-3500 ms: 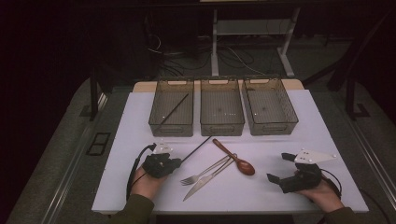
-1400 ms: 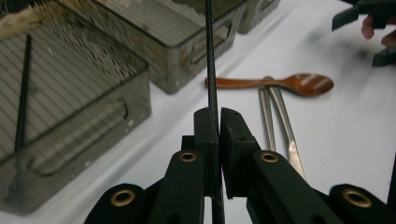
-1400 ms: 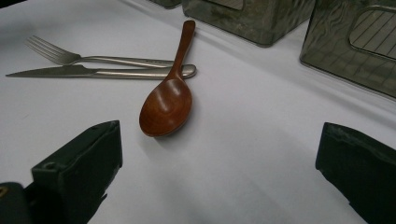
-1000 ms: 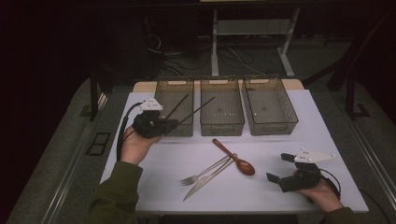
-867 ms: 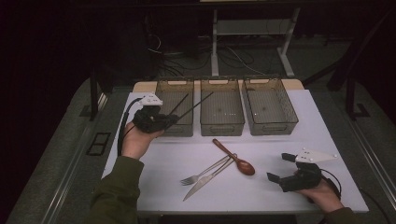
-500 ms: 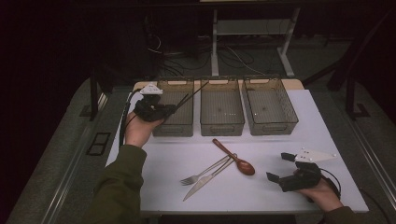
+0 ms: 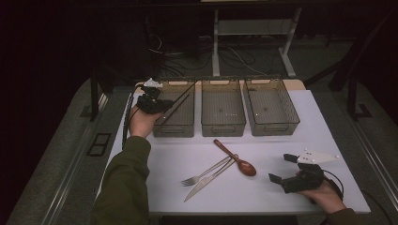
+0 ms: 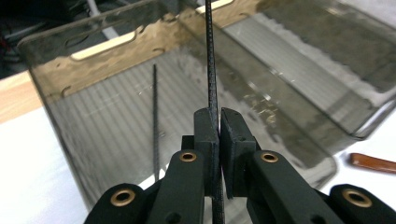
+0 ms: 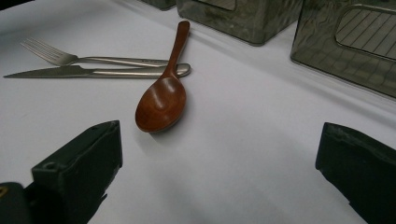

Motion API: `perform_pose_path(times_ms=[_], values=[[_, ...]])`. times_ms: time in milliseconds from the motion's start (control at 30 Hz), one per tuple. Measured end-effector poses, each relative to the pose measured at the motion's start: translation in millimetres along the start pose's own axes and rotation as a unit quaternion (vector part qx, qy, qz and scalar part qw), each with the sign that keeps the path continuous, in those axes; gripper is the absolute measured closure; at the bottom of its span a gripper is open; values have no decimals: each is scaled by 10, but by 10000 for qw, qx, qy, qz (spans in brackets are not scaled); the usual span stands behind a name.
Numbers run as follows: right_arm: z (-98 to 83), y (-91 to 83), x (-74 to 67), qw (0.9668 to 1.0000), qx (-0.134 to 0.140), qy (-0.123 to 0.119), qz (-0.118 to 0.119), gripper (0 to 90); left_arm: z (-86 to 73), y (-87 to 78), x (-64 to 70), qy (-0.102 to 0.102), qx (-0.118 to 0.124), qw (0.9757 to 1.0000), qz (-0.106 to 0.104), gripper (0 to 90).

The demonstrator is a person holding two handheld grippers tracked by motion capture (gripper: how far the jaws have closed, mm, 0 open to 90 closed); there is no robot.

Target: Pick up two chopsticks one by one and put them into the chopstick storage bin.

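Observation:
My left gripper (image 7: 157, 104) hovers at the left bin's (image 7: 174, 129) left rim, shut on a thin black chopstick (image 7: 186, 88) that points out over the bin. In the left gripper view my left gripper (image 8: 218, 114) has its pads pinched on that chopstick (image 8: 210, 60). A second black chopstick (image 8: 155, 116) lies on the bin's floor. My right gripper (image 7: 281, 168) rests open near the table's front right corner. In the right gripper view, my right gripper (image 9: 219, 140) has nothing between its jaws, and a brown wooden spoon (image 9: 163, 98) lies just ahead.
A metal fork (image 7: 206, 171) and knife (image 7: 209, 180) lie side by side at the table's front middle, touching the wooden spoon (image 7: 237, 159). Middle bin (image 7: 223, 126) and right bin (image 7: 272, 126) stand in a row beside the left one at the back.
My left hand has carried the chopstick away from the person, along the left bin's left side, so the stick now reaches over the bin. The right hand has kept still.

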State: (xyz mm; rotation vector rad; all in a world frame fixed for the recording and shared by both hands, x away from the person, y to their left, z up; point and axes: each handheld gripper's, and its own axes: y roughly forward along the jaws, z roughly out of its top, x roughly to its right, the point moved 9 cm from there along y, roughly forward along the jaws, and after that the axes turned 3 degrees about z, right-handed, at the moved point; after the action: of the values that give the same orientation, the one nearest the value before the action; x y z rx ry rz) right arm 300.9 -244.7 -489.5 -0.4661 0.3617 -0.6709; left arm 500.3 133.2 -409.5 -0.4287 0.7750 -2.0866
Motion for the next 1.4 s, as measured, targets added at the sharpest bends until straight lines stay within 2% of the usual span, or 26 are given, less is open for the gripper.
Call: perform_pose_path(times_ms=[133, 367, 633, 967, 1067, 1100, 1267, 1400], values=[[1, -4, 0, 10000, 8, 19, -1, 1, -53, 64, -101, -180, -123, 9997, 83, 849], [0, -6, -2, 10000, 4, 21, 2, 1, -156, 159, -237, -346, -398, 9982, 271, 849], [0, -8, -3, 10000, 6, 25, 3, 1, -203, 225, -246, -315, -578, 9973, 329, 849], [1, -9, -5, 10000, 10, 17, 6, 1, -208, 277, -202, -239, -642, 9973, 273, 846], [2, -11, -3, 10000, 13, 14, 4, 1, -204, 280, -189, -312, -621, 9972, 280, 841], [2, -11, -3, 10000, 15, 18, 4, 1, -199, 281, -197, -245, -608, 9974, 286, 839], [2, -11, -4, 10000, 11, 13, 5, 1, -166, 258, -192, -239, -507, 9978, 367, 753], [2, -10, -5, 10000, 12, 10, 8, 1, -139, 222, -168, -215, -419, 9984, 311, 704]])
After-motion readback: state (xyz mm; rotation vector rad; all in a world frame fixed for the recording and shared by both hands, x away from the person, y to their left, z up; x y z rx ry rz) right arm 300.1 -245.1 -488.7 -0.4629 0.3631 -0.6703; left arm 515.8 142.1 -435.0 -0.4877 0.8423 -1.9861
